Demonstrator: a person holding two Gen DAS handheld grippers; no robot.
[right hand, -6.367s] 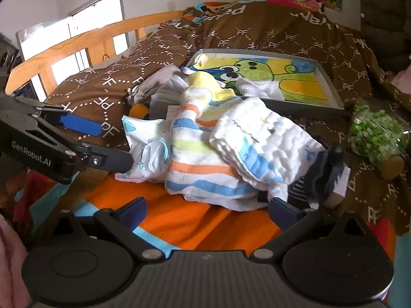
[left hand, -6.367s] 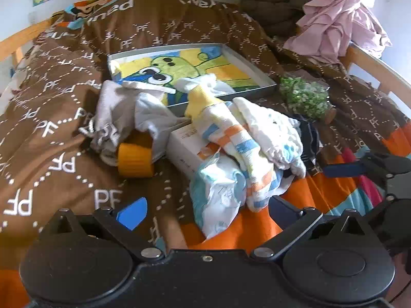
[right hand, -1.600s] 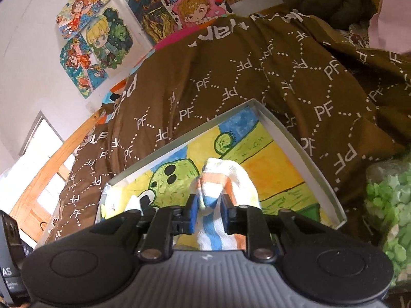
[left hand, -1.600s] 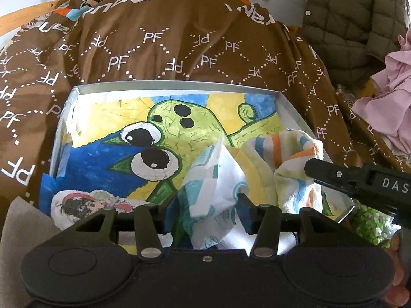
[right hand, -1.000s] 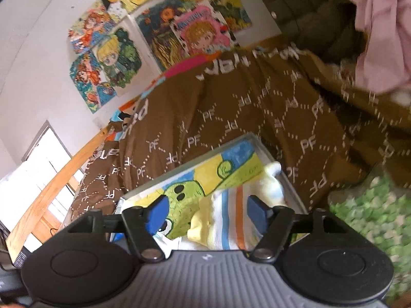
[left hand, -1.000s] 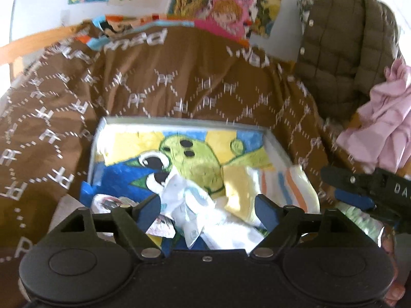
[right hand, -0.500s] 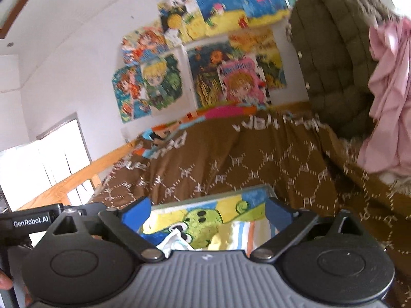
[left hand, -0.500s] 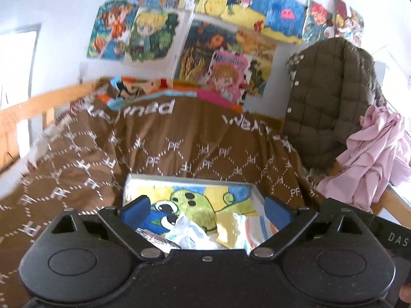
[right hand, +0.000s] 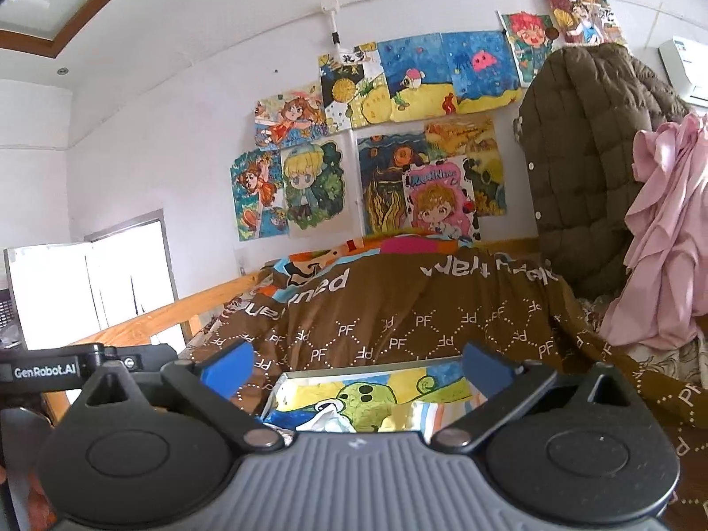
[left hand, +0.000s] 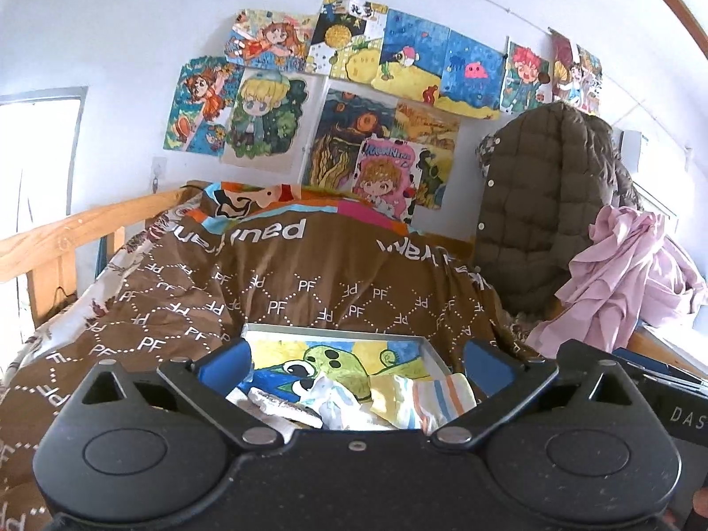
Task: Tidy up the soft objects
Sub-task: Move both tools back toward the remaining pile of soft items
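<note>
Both cloths now lie in the tray [left hand: 436, 356]; left tool [left hand: 354, 360] and right tool [right hand: 356, 365] released, lifted away empty; that pair is stowed.

Both wrist views look level across the bed [left hand: 309, 301] toward the poster wall [right hand: 177, 132], sharing the tray [left hand: 336, 332].

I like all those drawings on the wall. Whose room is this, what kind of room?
Most likely a child's bedroom. A wooden bed rail borders a brown quilt, hand-coloured cartoon pictures cover the wall, and a puffy coat hangs beside pink clothing. Whose room it is, I cannot tell.
</note>
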